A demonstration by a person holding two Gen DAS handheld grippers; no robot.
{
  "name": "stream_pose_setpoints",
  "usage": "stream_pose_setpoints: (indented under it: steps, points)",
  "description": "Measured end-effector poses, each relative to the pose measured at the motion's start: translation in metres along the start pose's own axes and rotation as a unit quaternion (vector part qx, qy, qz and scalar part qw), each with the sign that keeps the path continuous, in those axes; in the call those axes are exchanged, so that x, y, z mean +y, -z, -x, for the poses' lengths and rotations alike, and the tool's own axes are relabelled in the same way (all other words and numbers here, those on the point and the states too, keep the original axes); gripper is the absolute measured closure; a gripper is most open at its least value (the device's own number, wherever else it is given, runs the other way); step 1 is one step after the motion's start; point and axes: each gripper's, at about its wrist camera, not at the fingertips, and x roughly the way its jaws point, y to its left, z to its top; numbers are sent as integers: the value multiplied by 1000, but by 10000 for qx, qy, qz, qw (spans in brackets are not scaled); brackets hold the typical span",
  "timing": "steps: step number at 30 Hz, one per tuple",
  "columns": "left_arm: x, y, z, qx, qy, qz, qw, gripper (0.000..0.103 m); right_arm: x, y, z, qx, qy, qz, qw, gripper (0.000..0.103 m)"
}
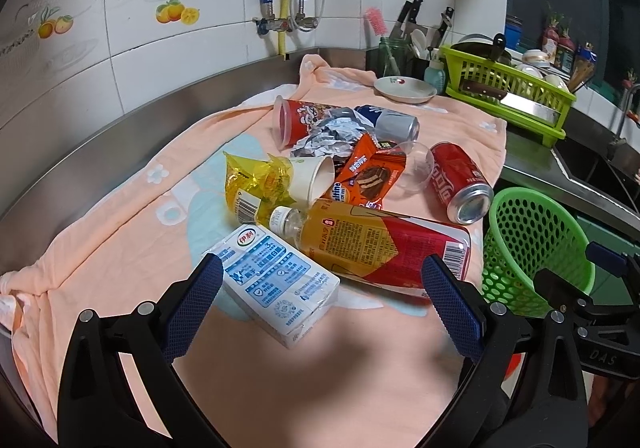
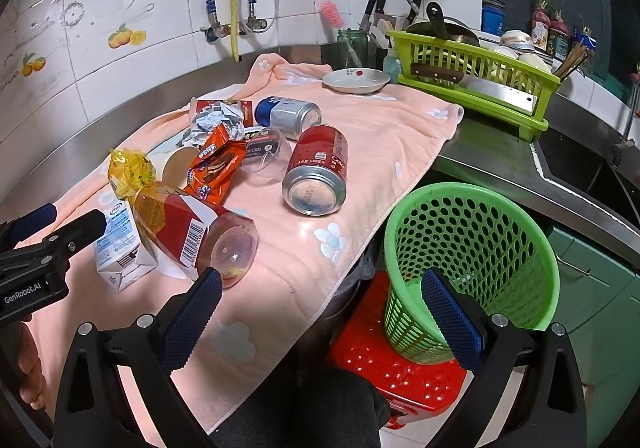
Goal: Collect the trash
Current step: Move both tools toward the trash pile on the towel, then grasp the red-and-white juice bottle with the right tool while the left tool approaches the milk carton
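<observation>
A: Nearest the lens is the left gripper [image 1: 322, 280], spread wide with nothing between its fingers; the white milk carton [image 1: 276, 282] lies just ahead, close to the left finger, on the peach towel [image 1: 120, 248] covering the surface.

B: And beside the carton?

A: A tea bottle [image 1: 372, 244] on its side, cap toward the carton; behind it a yellow wrapper [image 1: 252, 184], a paper cup [image 1: 314, 178] tipped over, an orange biscuit packet [image 1: 370, 176] and crumpled foil [image 1: 332, 136]; a red cup [image 1: 300, 116] and a blue can [image 1: 390, 122] lie farther back.

B: The right gripper [image 2: 320, 306]?

A: Wide open too, empty, hovering past the towel's edge; its right finger is in front of the green mesh basket [image 2: 472, 260], which stands on a red stool [image 2: 384, 364] beside the surface.

B: Anything between them?

A: A red cola can [image 2: 318, 172] on its side, base toward the camera, next to a clear cup [image 2: 264, 152]; a plate [image 2: 356, 81] and a green dish rack [image 2: 476, 76] sit at the back.
</observation>
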Motion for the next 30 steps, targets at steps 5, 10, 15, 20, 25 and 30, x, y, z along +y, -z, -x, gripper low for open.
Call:
stream_pose_setpoints:
  steps: [5, 10, 15, 20, 25, 30]
  points:
    - [1, -1, -1, 6, -4, -4, 10000, 5, 1, 0, -2, 5, -16, 13, 10000, 6]
    - [2, -1, -1, 8, -10, -6, 10000, 5, 1, -1, -2, 1, -15, 14, 10000, 6]
    - [3, -2, -2, 15, -30, -4, 10000, 5, 2, -1, -3, 13, -47, 41, 10000, 6]
    - [5, -2, -2, 19, -88, 10, 10000, 5, 7, -2, -4, -19, -100, 150, 9998, 6]
    - [12, -4, 0, 14, -196, 41, 9998, 5, 13, -7, -4, -69, -172, 377, 9991, 6]
    - [27, -6, 2, 4, -310, 145, 9994, 5, 21, -14, -6, -43, -391, 663, 9970, 6]
